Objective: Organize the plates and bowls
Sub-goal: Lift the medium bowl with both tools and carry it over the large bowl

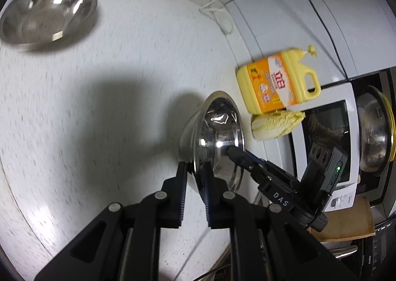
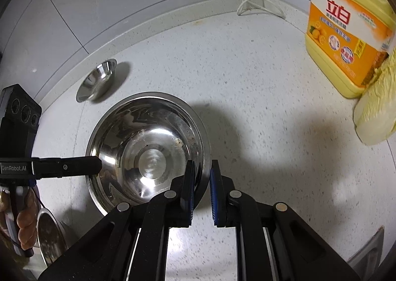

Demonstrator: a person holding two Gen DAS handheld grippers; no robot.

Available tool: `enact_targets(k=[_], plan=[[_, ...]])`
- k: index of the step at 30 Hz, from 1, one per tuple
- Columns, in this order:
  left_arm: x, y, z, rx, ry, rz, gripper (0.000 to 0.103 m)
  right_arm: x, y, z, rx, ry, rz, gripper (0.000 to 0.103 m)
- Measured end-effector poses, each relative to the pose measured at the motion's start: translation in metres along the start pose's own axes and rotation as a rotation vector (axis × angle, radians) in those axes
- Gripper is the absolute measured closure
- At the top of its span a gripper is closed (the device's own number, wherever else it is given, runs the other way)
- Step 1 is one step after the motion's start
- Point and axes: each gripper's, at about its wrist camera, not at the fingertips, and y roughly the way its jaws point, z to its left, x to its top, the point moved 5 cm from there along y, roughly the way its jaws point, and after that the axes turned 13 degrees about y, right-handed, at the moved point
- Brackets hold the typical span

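Big steel bowl [image 2: 146, 154] sits on the counter [image 2: 247, 83], both grippers on its rim from opposite sides. Left gripper [image 1: 195, 172] is clamped across the rim; right gripper [image 2: 201, 177] straddles the rim, jaws slightly parted, contact unclear. Small bowl [image 2: 97, 79] lies beyond the big bowl, towards the wall, nearer the left gripper.

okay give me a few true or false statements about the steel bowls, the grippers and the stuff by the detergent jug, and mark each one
1. Both the left gripper and the right gripper straddle the big steel bowl's rim. True.
2. The smaller steel bowl is nested inside it. False: it sits apart, nearer the wall.
3. A cabbage lies beside the detergent jug. True.
4. The jug is blue. False: yellow, with an orange label.
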Motion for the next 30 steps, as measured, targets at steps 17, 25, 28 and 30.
enact_targets(k=[17, 25, 28, 30], plan=[[0.083, -0.042, -0.005, 0.032, 0.040, -0.142, 0.092, 0.073, -0.014, 0.042, 0.019, -0.011, -0.109, 0.091], [0.077, -0.065, -0.005, 0.020, 0.064, -0.144, 0.092, 0.079, -0.024, 0.066, 0.045, -0.031, -0.132, 0.091], [0.063, -0.063, -0.003, 0.015, 0.065, -0.124, 0.092, 0.069, -0.025, 0.069, 0.039, -0.051, -0.121, 0.091], [0.057, -0.062, -0.002, 0.015, 0.064, -0.116, 0.092, 0.062, -0.023, 0.069, 0.031, -0.067, -0.111, 0.091]])
